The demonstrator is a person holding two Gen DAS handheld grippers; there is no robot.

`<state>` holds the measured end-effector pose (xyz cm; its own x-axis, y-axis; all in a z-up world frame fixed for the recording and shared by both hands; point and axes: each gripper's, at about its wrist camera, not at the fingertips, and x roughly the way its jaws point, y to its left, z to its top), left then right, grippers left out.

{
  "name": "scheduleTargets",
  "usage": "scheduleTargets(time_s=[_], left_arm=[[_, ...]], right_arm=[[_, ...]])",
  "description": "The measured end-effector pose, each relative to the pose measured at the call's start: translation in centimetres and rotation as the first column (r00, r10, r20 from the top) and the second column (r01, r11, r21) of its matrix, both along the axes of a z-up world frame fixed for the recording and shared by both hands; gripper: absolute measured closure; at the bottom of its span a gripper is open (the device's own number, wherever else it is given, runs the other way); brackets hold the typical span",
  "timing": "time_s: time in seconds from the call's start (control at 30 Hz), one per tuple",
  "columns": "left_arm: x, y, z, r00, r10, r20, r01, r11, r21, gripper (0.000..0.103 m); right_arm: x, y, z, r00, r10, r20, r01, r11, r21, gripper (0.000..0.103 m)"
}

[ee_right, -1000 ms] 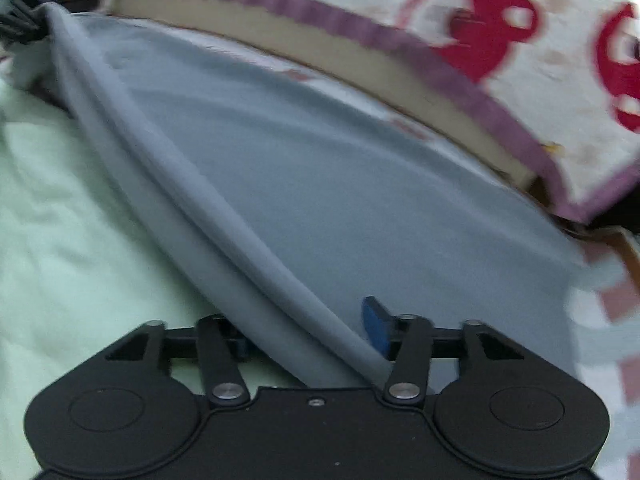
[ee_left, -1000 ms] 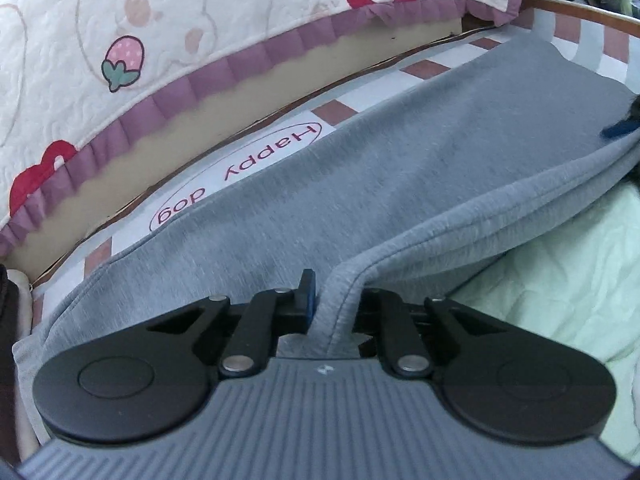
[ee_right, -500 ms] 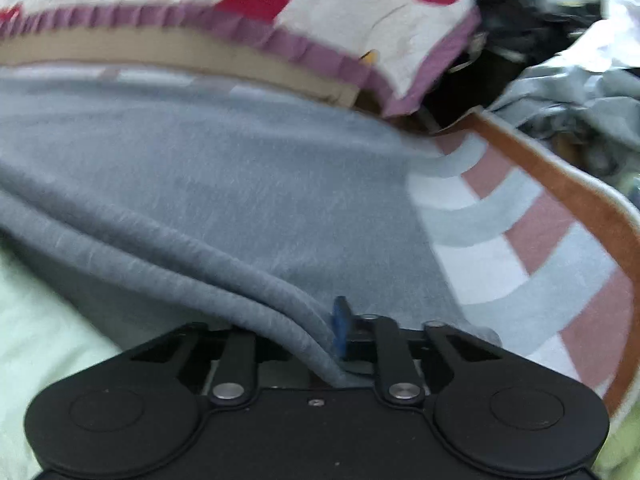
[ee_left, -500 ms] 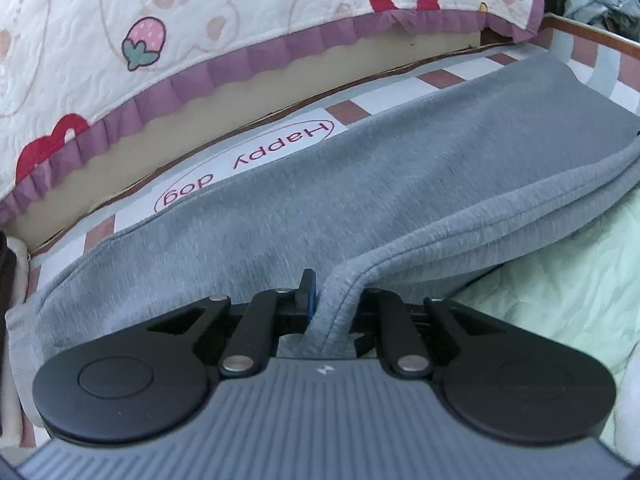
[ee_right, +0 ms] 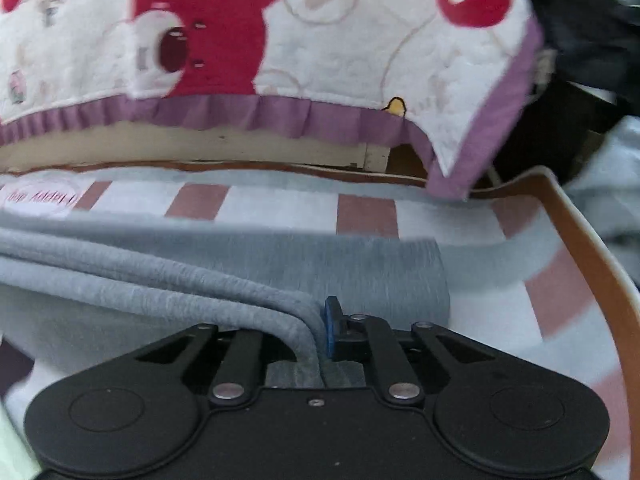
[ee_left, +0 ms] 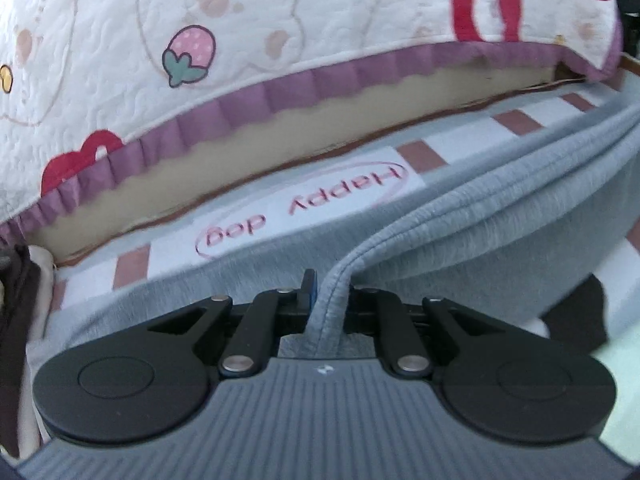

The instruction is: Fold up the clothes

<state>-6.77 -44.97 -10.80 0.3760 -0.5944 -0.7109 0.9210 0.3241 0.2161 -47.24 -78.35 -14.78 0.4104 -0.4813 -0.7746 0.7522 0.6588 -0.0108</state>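
Observation:
A grey sweatshirt-fabric garment (ee_left: 460, 236) lies over a striped "Happy dog" mat (ee_left: 304, 204). My left gripper (ee_left: 328, 300) is shut on a hemmed edge of the grey garment, which rises in a fold between the fingers. My right gripper (ee_right: 316, 328) is shut on another folded edge of the same garment (ee_right: 200, 280), close above the mat (ee_right: 500, 264). The far finger of each gripper is mostly hidden by fabric.
A quilted white cover with red bears and a purple frill (ee_left: 240, 60) hangs over a beige cushion edge behind the mat; it also shows in the right wrist view (ee_right: 280, 40). Pale green cloth (ee_left: 624, 392) lies at the right. Dark clutter (ee_right: 580, 40) sits beyond the mat's brown border.
Both grippers have carried the held grey edge forward toward the quilted cover. The right gripper swung right and lower, so the garment's far layer now shows shorter over the mat.

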Motion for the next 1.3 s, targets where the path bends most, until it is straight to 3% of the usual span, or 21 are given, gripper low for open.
scheduleTargets(time_s=[0.1, 0.17, 0.27, 0.33, 0.4, 0.57, 0.67, 0.73, 0.93, 1.17, 1.23, 1.3], left_arm=[[1.5, -2.4, -2.2, 0.999, 0.048, -0.023, -0.047, 0.998, 0.046, 0.094], [2.4, -3.3, -4.3, 0.991, 0.108, -0.082, -0.101, 0.991, 0.088, 0.094], [2.4, -4.3, -6.0, 0.992, 0.114, -0.056, -0.107, 0.988, 0.115, 0.094], [2.3, -4.7, -6.7, 0.994, 0.101, -0.036, -0.095, 0.987, 0.129, 0.093], [2.5, -4.9, -7.1, 0.996, 0.083, -0.038, -0.077, 0.987, 0.143, 0.093], [2.6, -4.0, -7.4, 1.0, -0.022, -0.008, 0.022, 0.992, 0.125, 0.087], [3.5, -3.5, -7.2, 0.999, -0.044, -0.023, 0.046, 0.994, 0.103, 0.076], [4.6, -3.5, -7.0, 0.997, -0.021, -0.079, 0.027, 0.997, 0.078, 0.066], [7.7, -3.3, -6.7, 0.967, 0.032, -0.254, -0.032, 0.999, 0.004, 0.065], [10.2, -1.2, -6.8, 0.891, 0.027, -0.453, -0.083, 0.991, -0.104, 0.061], [9.5, -1.3, -6.3, 0.933, 0.018, -0.359, -0.055, 0.994, -0.091, 0.053], [7.9, -2.0, -6.0, 0.982, -0.007, -0.191, 0.0, 0.999, -0.037, 0.048]], right_arm=[[2.9, -4.0, -1.9, 0.997, -0.01, -0.078, 0.028, 0.972, 0.233, 0.083], [3.6, -5.7, -3.0, 0.994, -0.058, -0.09, 0.081, 0.955, 0.285, 0.083], [3.6, -6.9, -3.6, 0.987, -0.144, -0.072, 0.158, 0.947, 0.281, 0.072], [3.3, -7.1, -3.7, 0.986, -0.153, -0.065, 0.165, 0.955, 0.245, 0.07], [2.9, -7.1, -3.6, 0.984, -0.146, -0.101, 0.162, 0.973, 0.167, 0.05], [-0.4, -5.6, -2.7, 0.987, -0.146, -0.059, 0.144, 0.989, -0.042, 0.046], [-2.6, -4.5, -2.7, 0.98, -0.198, -0.006, 0.195, 0.968, -0.156, 0.041], [-3.9, -4.5, -2.9, 0.973, -0.226, 0.049, 0.231, 0.956, -0.181, 0.04], [-7.2, -5.6, -4.5, 0.928, -0.271, 0.255, 0.29, 0.956, -0.042, 0.038], [-7.3, -5.8, -7.2, 0.898, -0.354, 0.262, 0.361, 0.932, 0.026, 0.037], [-7.0, -6.0, -7.7, 0.908, -0.332, 0.255, 0.337, 0.941, 0.023, 0.033], [-6.6, -5.9, -7.8, 0.924, -0.304, 0.234, 0.313, 0.95, -0.001, 0.031]])
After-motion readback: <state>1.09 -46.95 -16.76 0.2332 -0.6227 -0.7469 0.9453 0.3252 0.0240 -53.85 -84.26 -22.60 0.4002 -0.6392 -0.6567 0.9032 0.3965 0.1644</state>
